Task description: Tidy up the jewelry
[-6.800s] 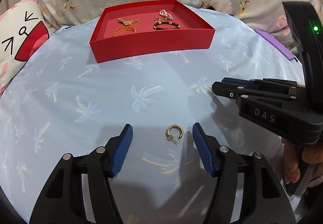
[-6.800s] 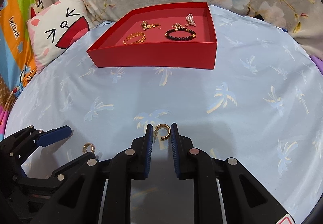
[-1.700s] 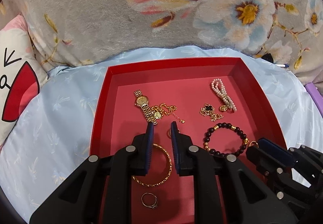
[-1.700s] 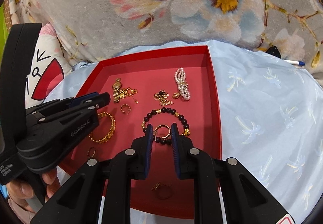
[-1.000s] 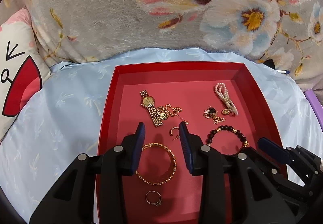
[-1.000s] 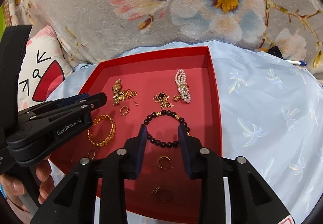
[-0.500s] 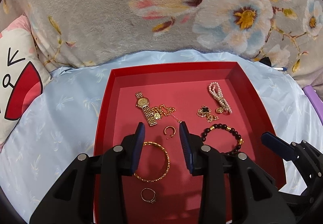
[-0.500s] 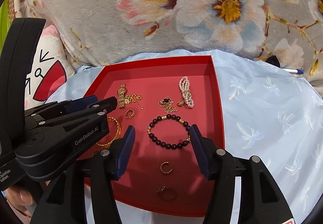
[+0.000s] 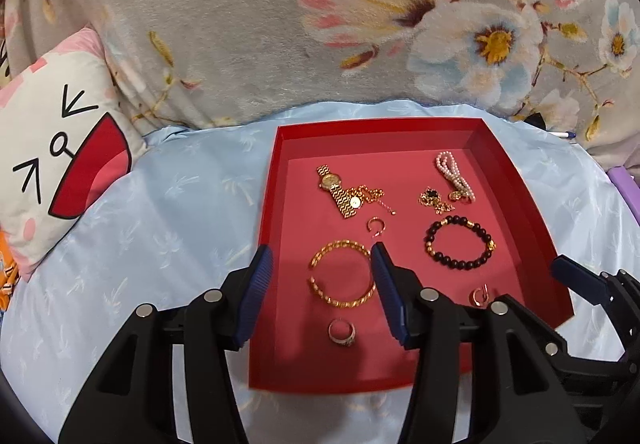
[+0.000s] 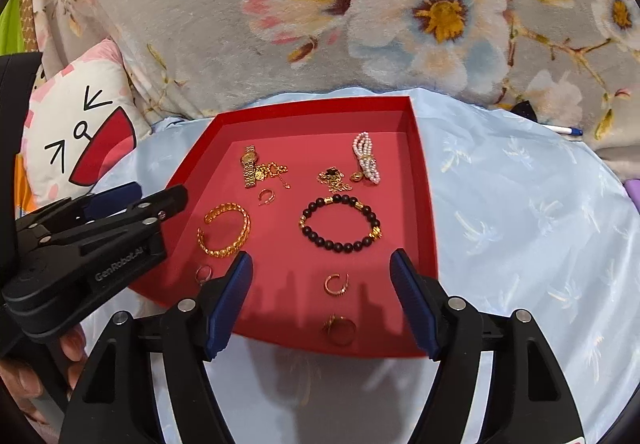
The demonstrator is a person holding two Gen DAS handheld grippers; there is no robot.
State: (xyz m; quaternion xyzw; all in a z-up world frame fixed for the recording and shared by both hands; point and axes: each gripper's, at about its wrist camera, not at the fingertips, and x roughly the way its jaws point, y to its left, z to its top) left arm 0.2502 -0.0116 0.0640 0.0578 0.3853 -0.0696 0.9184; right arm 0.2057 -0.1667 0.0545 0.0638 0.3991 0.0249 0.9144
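Gold hoop earrings now lie inside the red tray (image 10: 425, 204): one hoop earring (image 9: 376, 226) below the gold watch (image 9: 338, 190), the other hoop earring (image 10: 336, 285) near the front wall, below the dark beaded bracelet (image 10: 340, 222). Both grippers' jaws have just been opening with nothing between them; the left gripper (image 9: 322, 294) and right gripper (image 10: 320, 298) hover with fingers spread. Withdrawing well means lifting clear of the thin, easily snagged chains and the twisted gold bangle (image 9: 340, 274). Tray walls look like stiff card, on a glossy palm-printed bed sheet (image 10: 540, 228).
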